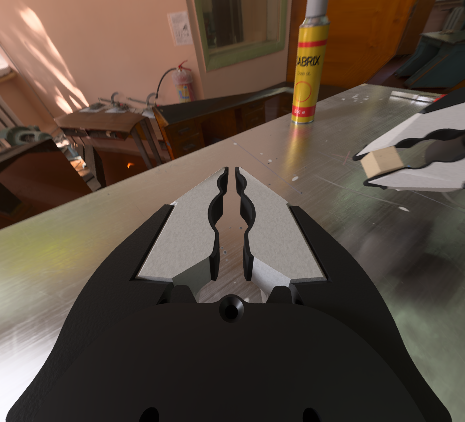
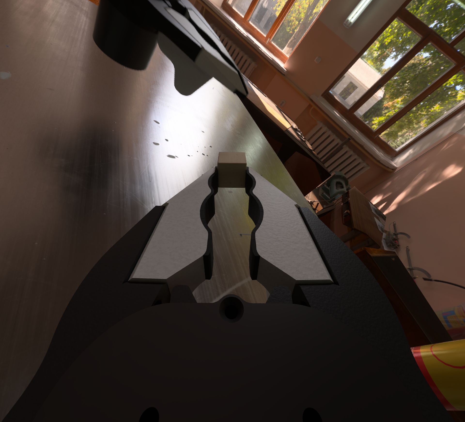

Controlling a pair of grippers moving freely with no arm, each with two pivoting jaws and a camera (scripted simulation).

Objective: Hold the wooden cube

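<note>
- Wooden cube point(image 2: 231, 171) partly covered: side faces pinched between the right gripper's point(image 2: 231, 170) fingertips, bottom face out of sight.
- Same cube in the left wrist view point(image 1: 381, 164) showing only one corner and two faces past the finger tips.
- Right gripper point(image 1: 372, 167) beside the cube cut off by the picture's right edge, body unseen.
- Spray can point(image 2: 437, 379), on the far side of the gripper from the cube, cropped at the corner to a yellow and red sliver.
- Left gripper point(image 2: 214, 83), beyond the cube, dark; fingertips hard to make out.
</note>
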